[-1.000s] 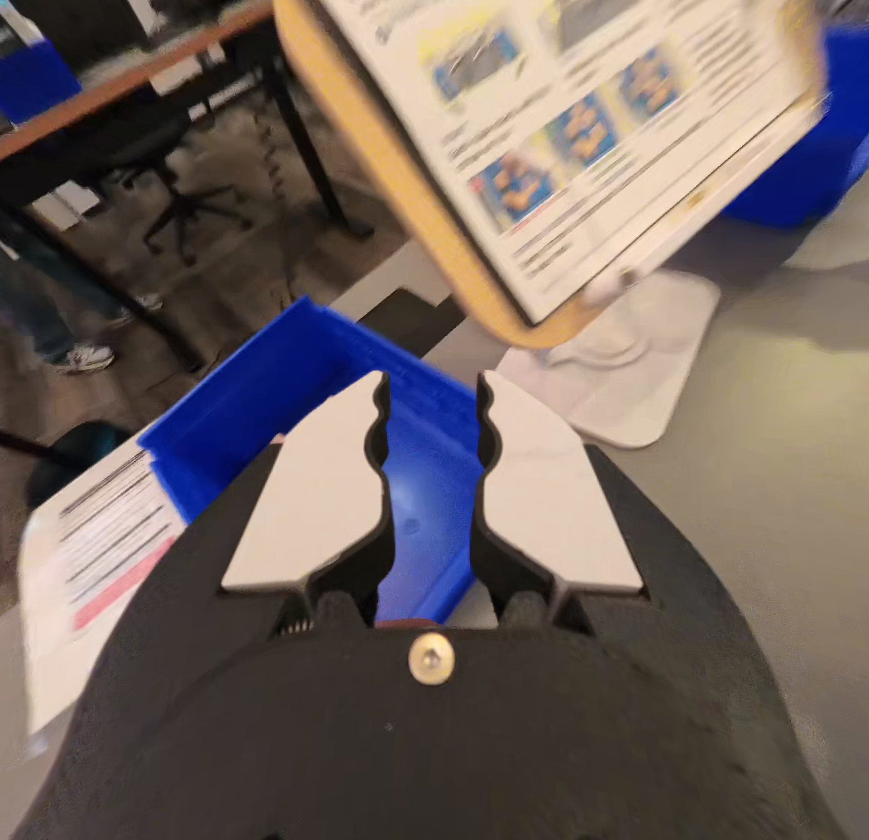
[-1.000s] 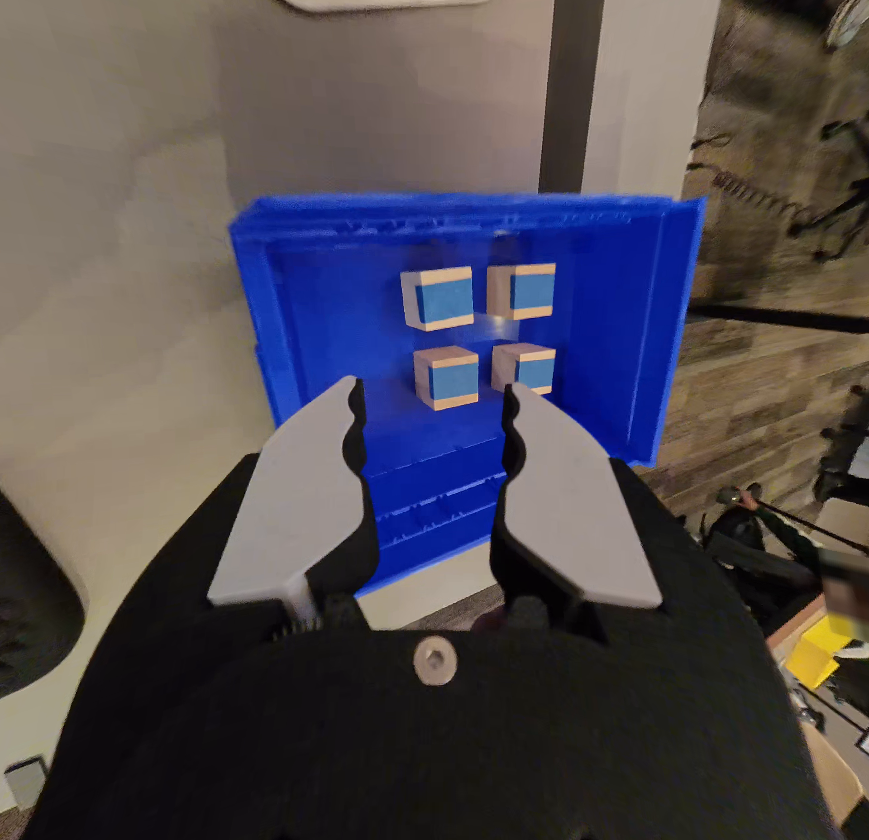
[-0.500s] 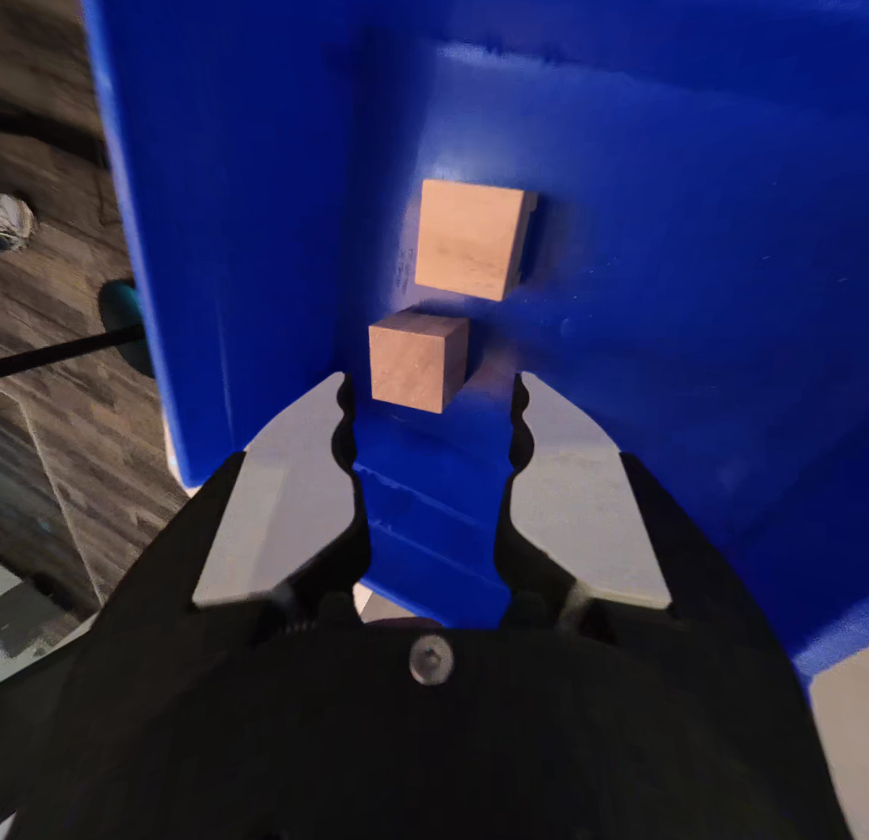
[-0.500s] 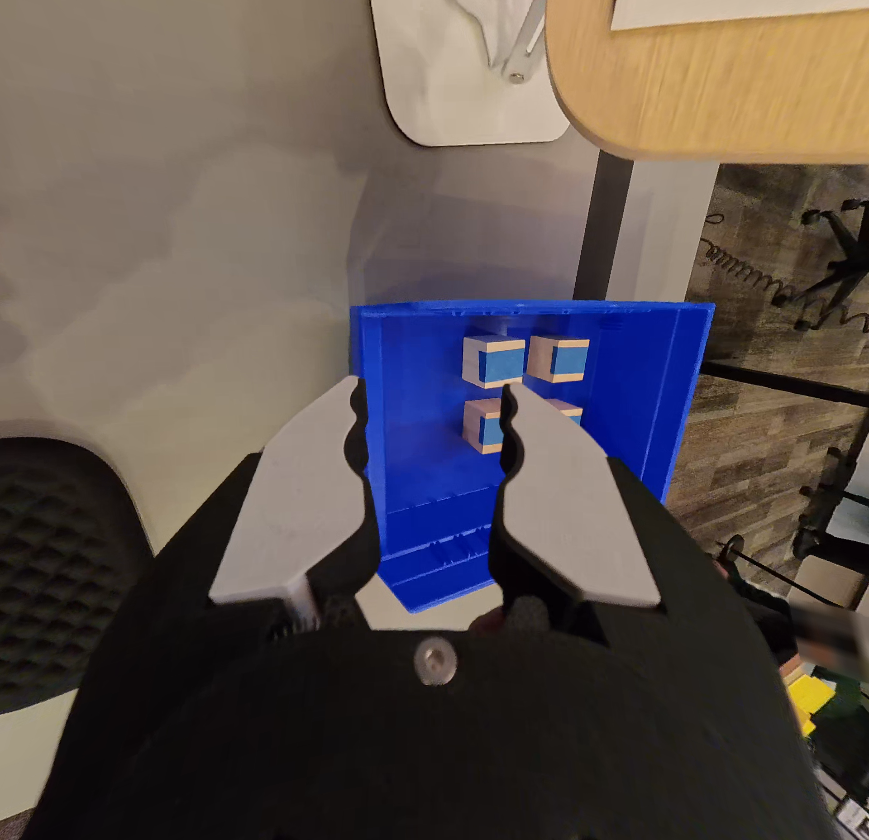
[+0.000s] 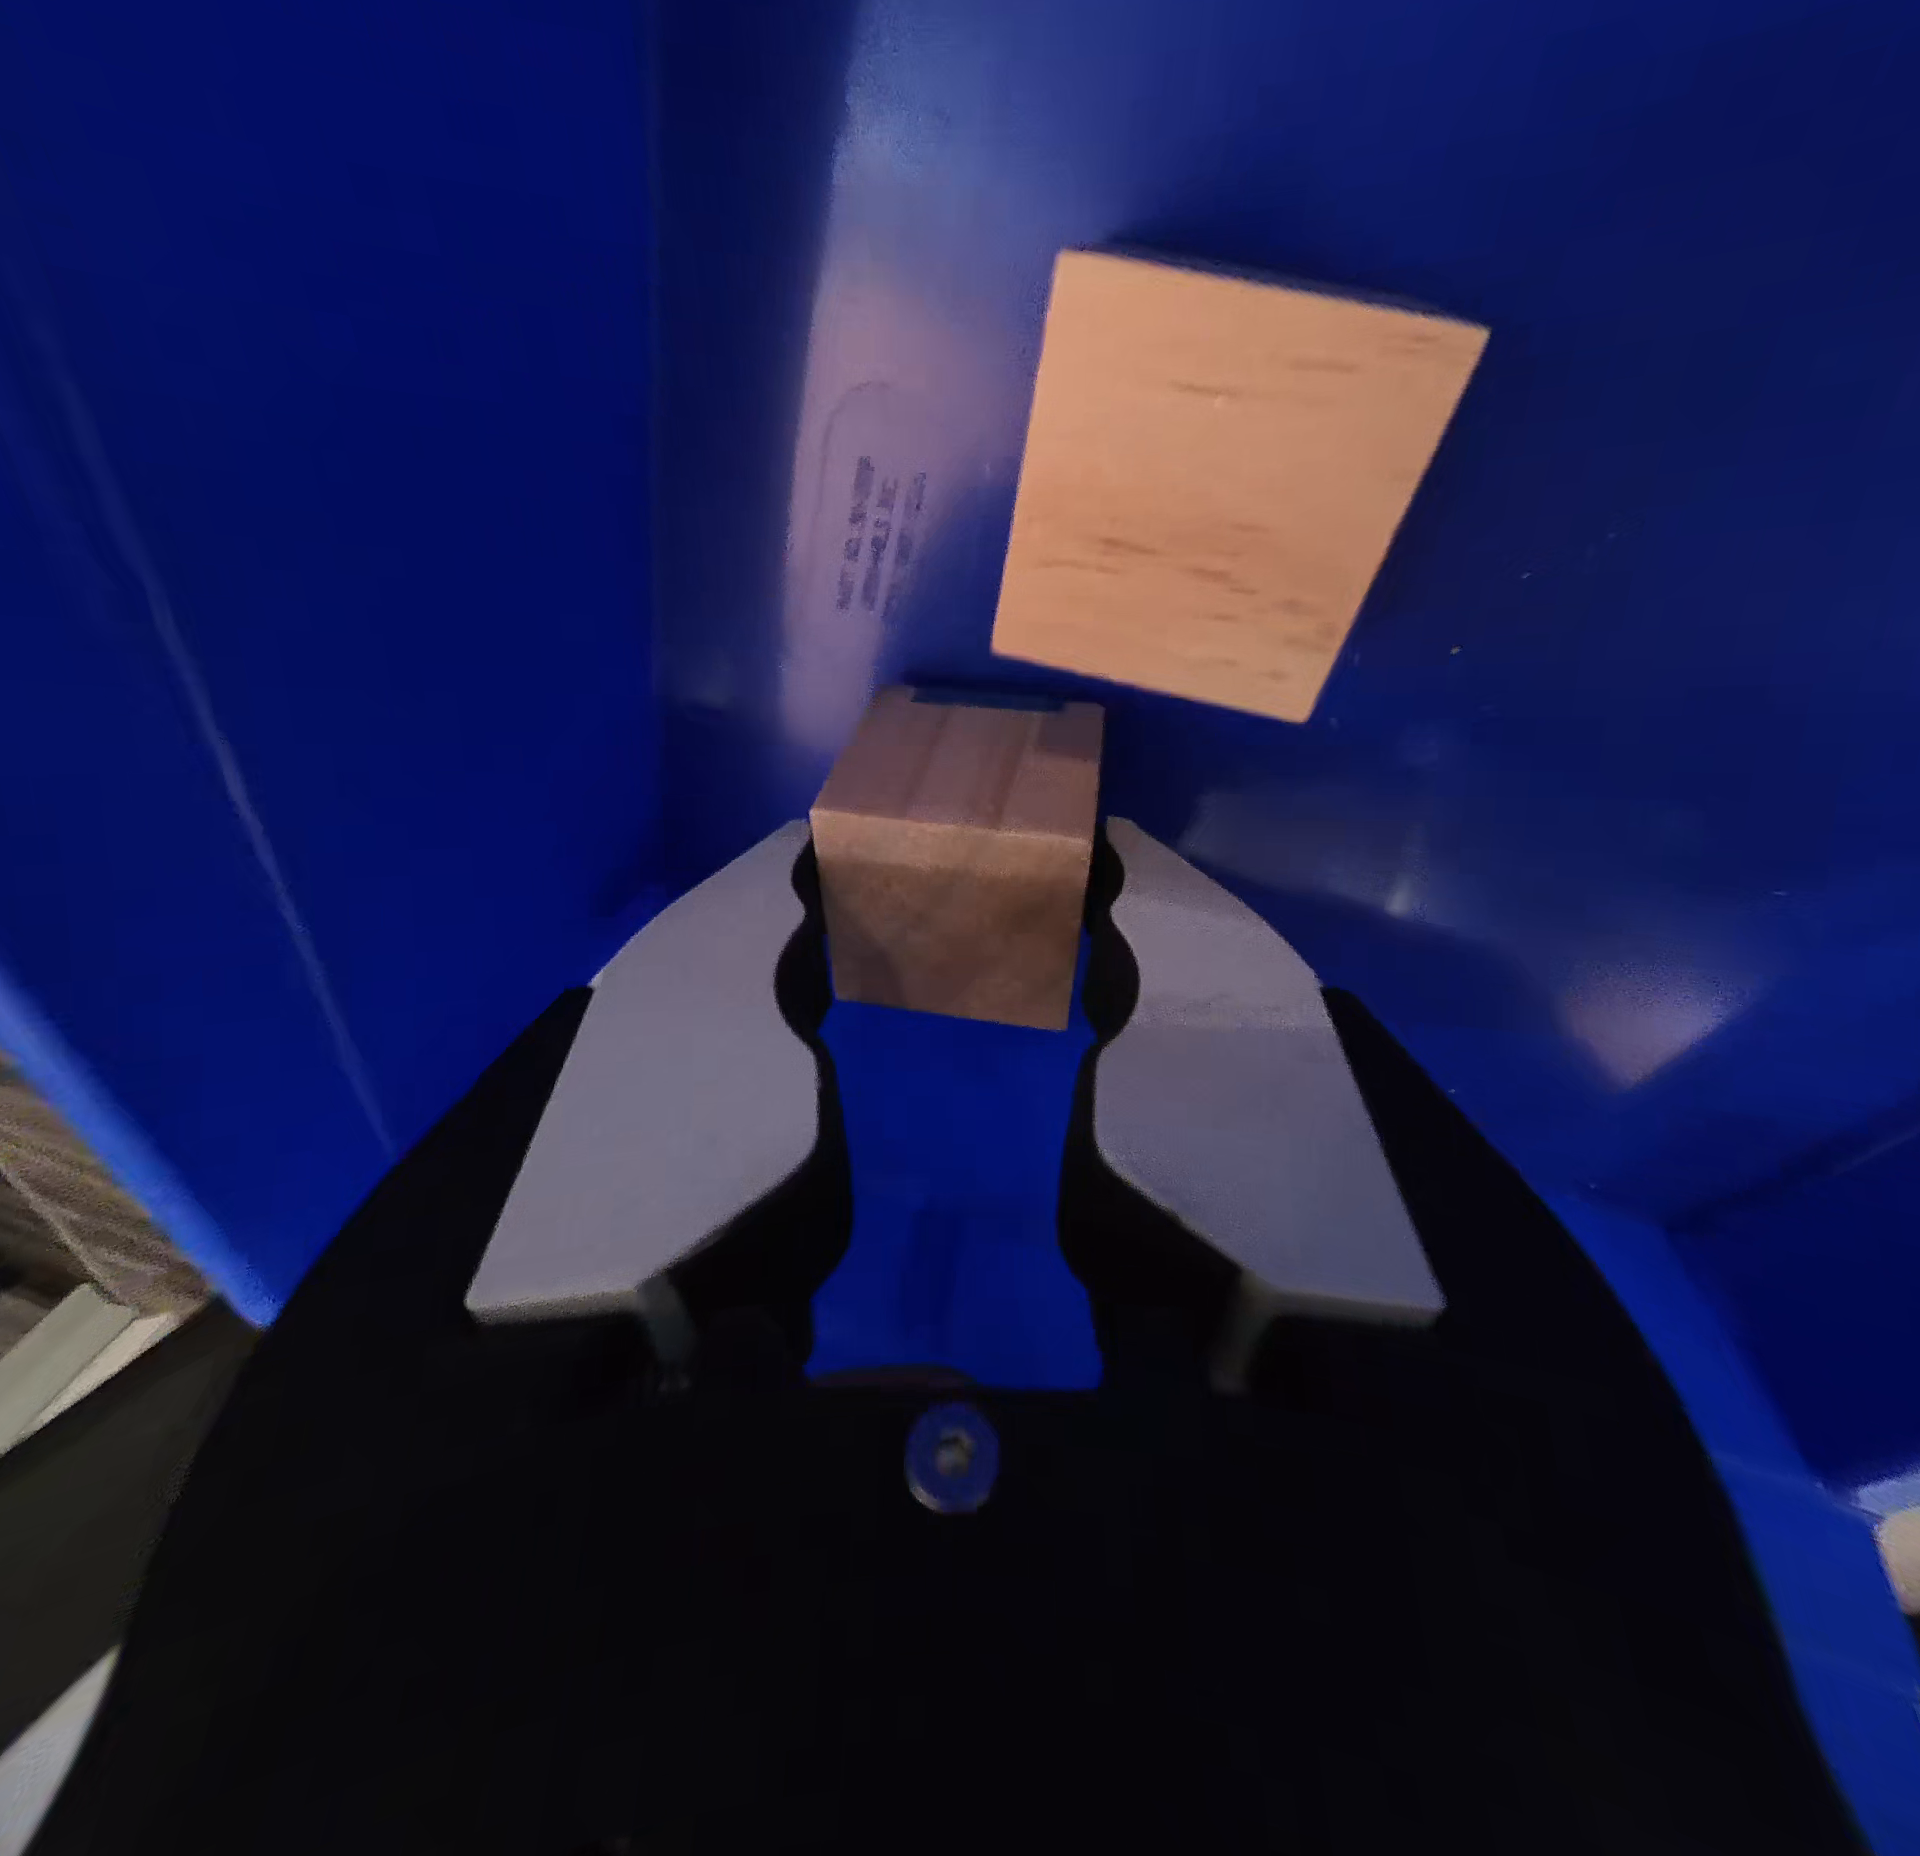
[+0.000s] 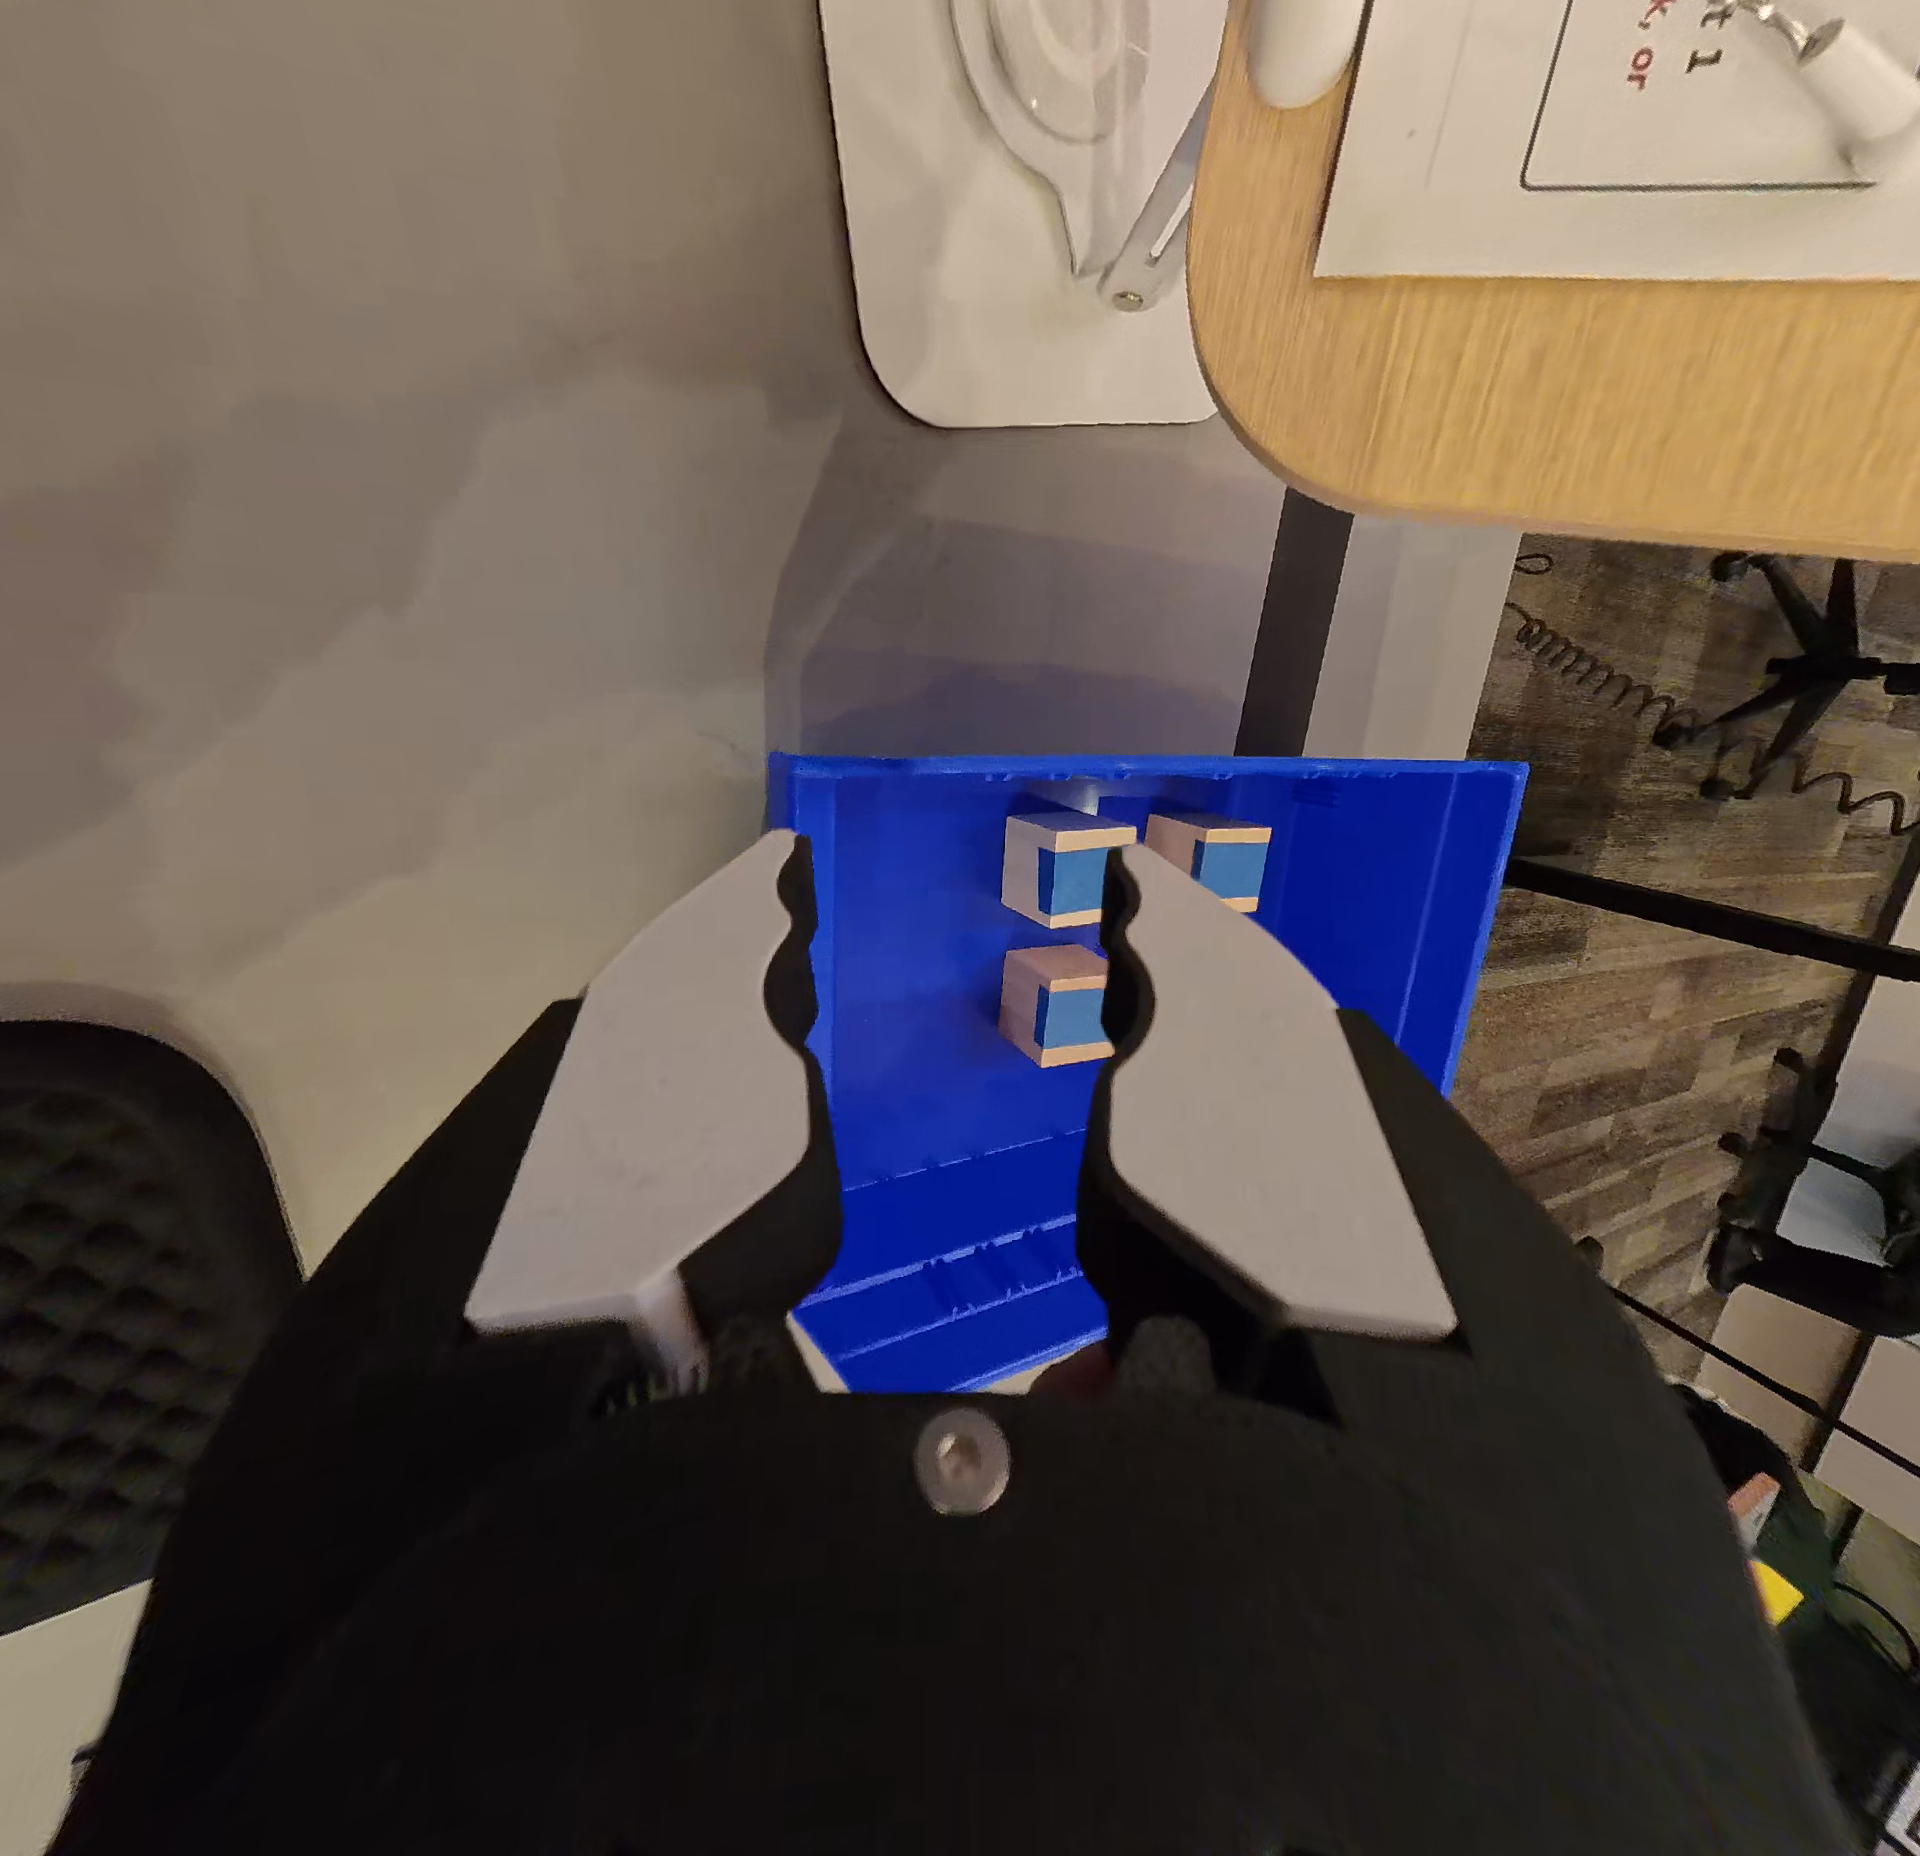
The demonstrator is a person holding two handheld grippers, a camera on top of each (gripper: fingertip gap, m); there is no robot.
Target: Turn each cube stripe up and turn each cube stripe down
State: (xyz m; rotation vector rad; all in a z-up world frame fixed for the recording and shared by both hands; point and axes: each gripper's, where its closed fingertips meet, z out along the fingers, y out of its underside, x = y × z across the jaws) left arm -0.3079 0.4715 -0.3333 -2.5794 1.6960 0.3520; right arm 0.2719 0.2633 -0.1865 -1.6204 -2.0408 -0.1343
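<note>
Seen from the right wrist: wide grey table (image 6: 416, 456), and over its far right corner a light wooden board (image 6: 1558, 404) carrying a paper sheet. Just left of the board, a white base plate (image 6: 935, 248) lying on the table.

Nearer, at the right edge of the table, a blue bin (image 6: 1351, 923) with three striped cubes (image 6: 1060, 876) visible inside, each with its blue stripe facing the camera. Two in the far row, one nearer and to the left. The rest of the near row is hidden behind a finger.

Above this bin, the right gripper (image 6: 956, 913), released, with only air between the pads and not touching any cube.

Seen from the left wrist: inside of another blue bin (image 5: 416, 559), filling almost the whole view. On its floor, far and to the right, a plain-faced cube (image 5: 1236, 497), no stripe visible.

Close to it and nearer, the left gripper (image 5: 956, 902), clenched on a wooden cube (image 5: 951, 913), both pads against its left and right sides. A thin edge of blue stripe only at the far side of this cube.
</note>
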